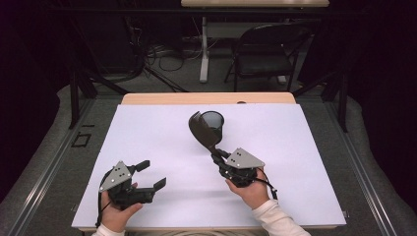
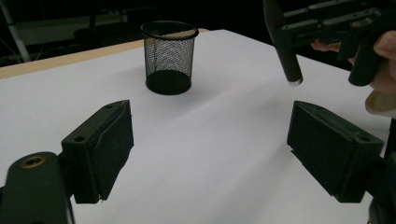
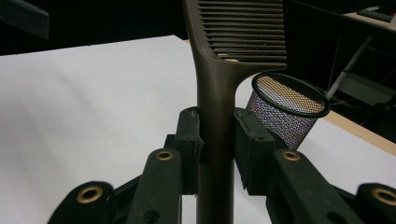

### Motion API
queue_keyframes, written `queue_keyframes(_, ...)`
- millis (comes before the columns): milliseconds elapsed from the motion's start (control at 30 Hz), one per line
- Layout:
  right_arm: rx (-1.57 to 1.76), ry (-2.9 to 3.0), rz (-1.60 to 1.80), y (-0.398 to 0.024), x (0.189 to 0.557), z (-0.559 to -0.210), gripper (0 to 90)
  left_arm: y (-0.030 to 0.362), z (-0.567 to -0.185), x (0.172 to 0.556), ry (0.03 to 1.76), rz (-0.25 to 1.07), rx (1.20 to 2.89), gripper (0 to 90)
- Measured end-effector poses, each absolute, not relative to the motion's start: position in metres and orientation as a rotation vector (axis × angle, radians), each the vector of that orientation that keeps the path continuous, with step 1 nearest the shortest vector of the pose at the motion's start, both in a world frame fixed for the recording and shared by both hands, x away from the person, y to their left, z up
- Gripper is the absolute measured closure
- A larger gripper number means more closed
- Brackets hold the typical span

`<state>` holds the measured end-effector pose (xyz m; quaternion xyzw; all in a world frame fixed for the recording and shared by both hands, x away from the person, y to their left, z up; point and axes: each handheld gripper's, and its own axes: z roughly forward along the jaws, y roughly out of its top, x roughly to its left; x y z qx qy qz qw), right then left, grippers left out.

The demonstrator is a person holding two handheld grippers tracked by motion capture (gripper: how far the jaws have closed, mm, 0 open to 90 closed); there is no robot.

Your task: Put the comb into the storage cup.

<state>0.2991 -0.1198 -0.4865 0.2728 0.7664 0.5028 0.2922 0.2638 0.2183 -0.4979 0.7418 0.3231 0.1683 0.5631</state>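
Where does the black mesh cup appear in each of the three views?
High view: the mesh cup stands on the white table above the middle, partly behind the comb that the right gripper holds.
Left gripper view: top middle, upright on the table, left of the comb's handle end.
Right gripper view: right of centre, tilted in the picture, behind the comb.
Shared landmark: the comb.

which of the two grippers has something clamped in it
The right gripper: its jaws are closed on the handle of the dark comb. The left gripper has its jaws spread wide with nothing between.
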Motion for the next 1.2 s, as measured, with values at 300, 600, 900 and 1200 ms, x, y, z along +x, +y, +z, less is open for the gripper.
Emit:
queue_keyframes(300, 0.707, 2.014, 1.339, -0.117, 0.295, -0.486, 72.7, 0.212, -0.484, 0.271, 0.775, 0.38, 1.723, 15.7)
queue_keyframes(600, 0.7, 1.993, 1.348, -0.117, 0.293, -0.486, 72.7, 0.206, -0.464, 0.28, 0.795, 0.35, 1.681, 18.5)
queue_keyframes(900, 0.706, 1.99, 1.347, -0.117, 0.293, -0.488, 72.7, 0.206, -0.444, 0.291, 0.82, 0.343, 1.631, 22.7)
queue_keyframes(1200, 0.71, 1.987, 1.348, -0.117, 0.293, -0.489, 72.7, 0.205, -0.435, 0.296, 0.84, 0.321, 1.612, 25.6)
